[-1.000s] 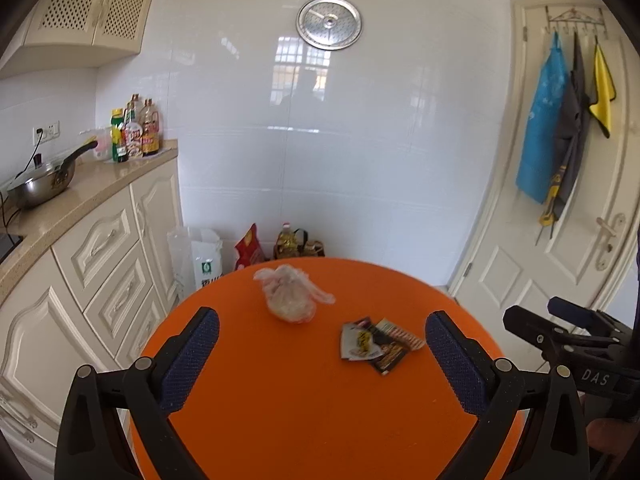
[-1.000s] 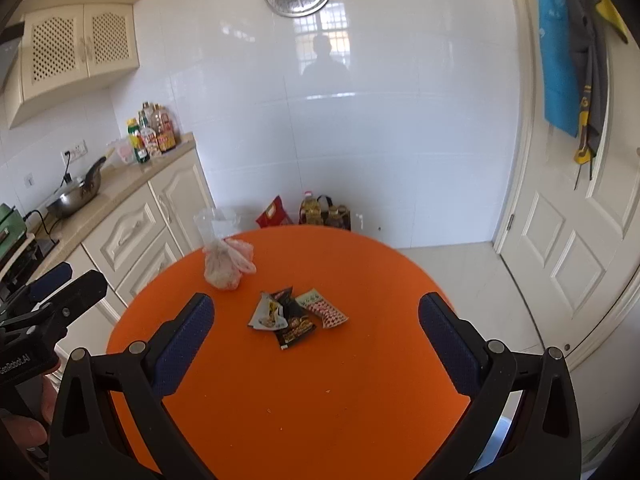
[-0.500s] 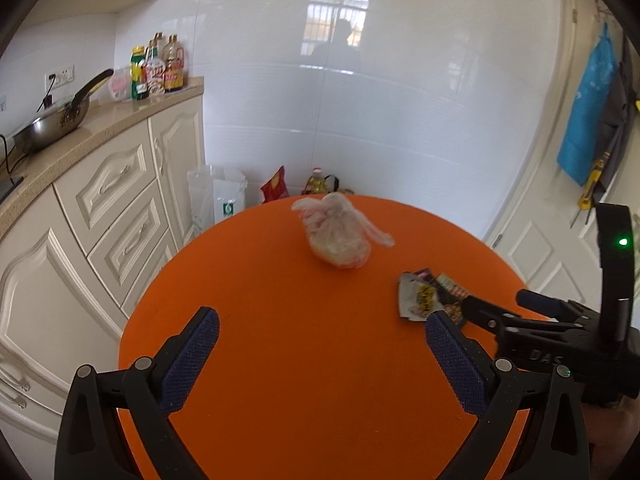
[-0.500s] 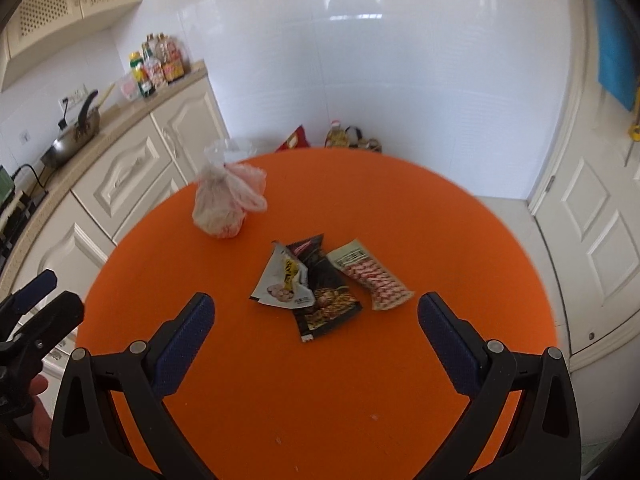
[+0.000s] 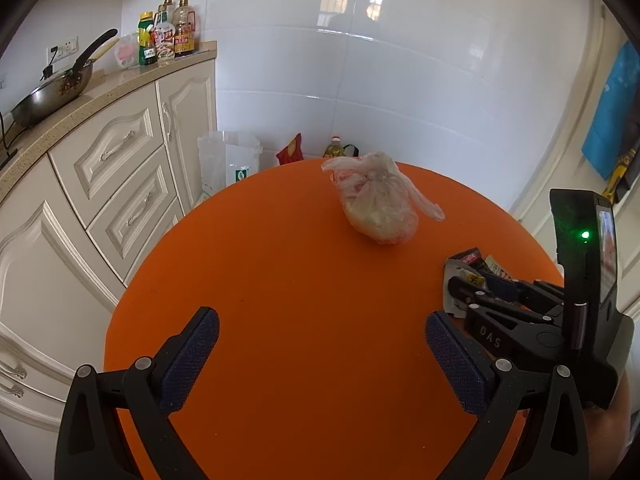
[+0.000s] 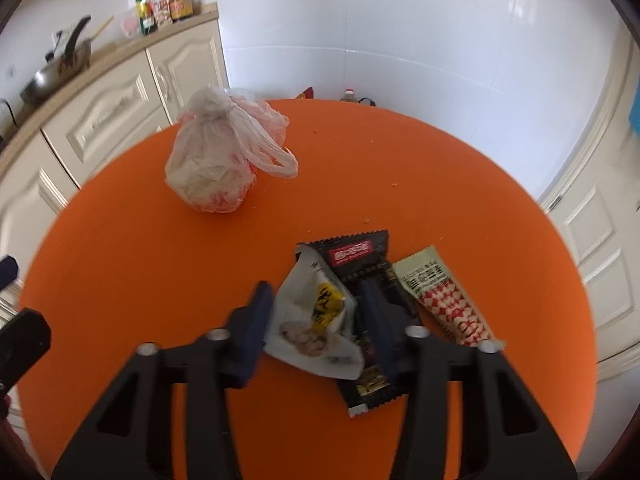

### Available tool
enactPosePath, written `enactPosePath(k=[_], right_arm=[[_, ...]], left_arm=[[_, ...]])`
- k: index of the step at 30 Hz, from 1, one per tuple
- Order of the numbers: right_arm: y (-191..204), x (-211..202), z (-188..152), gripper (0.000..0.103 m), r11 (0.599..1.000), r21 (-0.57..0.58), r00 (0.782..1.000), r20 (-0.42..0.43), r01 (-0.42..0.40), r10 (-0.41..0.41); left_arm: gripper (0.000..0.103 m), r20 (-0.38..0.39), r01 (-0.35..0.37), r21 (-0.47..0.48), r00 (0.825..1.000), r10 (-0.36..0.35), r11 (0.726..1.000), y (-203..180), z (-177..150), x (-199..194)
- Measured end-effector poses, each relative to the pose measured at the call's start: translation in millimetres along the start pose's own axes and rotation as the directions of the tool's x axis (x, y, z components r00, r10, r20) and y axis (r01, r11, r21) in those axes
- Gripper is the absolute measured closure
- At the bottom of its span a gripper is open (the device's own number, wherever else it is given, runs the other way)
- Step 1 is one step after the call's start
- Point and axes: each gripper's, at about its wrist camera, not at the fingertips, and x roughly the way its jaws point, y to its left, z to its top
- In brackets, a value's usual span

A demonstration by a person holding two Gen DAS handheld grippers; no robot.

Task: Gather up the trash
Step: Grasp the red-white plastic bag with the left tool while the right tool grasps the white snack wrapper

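On the round orange table [image 6: 160, 264] lie three snack wrappers: a white one [image 6: 314, 324], a black one [image 6: 364, 276] and a pale one with red pattern [image 6: 444, 296]. A knotted plastic bag of trash [image 6: 220, 160] sits farther back; it also shows in the left wrist view [image 5: 378, 200]. My right gripper [image 6: 316, 320] is low over the table, its jaws partly closed on either side of the white wrapper, apparently not clamped. My left gripper [image 5: 320, 356] is open and empty above the table's near side. The right gripper shows at right in the left wrist view [image 5: 480, 296], over the wrappers.
Cream kitchen cabinets [image 5: 112, 160] with a wok [image 5: 52, 92] and bottles [image 5: 168, 32] stand to the left. Bags and bottles [image 5: 228, 160] sit on the floor behind the table. A white door [image 6: 592, 240] is at right.
My right gripper has dropped down to the wrappers and its jaws have narrowed around the white one. My left gripper has moved closer over the table.
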Motion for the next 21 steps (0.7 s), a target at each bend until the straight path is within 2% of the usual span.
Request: enactPosePath(k=[3, 11, 15, 21], right_arm=[[-9.7, -2.1, -4.2, 0.086, 0.999, 0.025, 0.999, 0.002, -0.041, 0.041], [-23.7, -15.4, -14.0, 0.087, 0.986, 0.089, 0.99, 0.029, -0.141, 0.139], [-30.7, -29.0, -13.6, 0.087, 0.983, 0.099, 0.987, 0.06, -0.152, 0.147], [-41.6, -42.5, -6.4, 0.087, 0.984, 0.11, 0.987, 0.09, -0.142, 0.132]], left_arm=[[0.001, -0.001, 0.006, 0.011, 1.0, -0.006, 1.0, -7.8, 8.1, 9.5], [0.001, 0.001, 0.009, 0.023, 1.0, -0.009, 1.0, -17.9, 21.2, 24.0], [0.001, 0.019, 0.009, 0.037, 1.0, -0.01, 0.999, -12.5, 20.3, 21.1], [0.001, 0.027, 0.022, 0.066, 0.999, -0.024, 0.998, -27.4, 41.7, 47.7]])
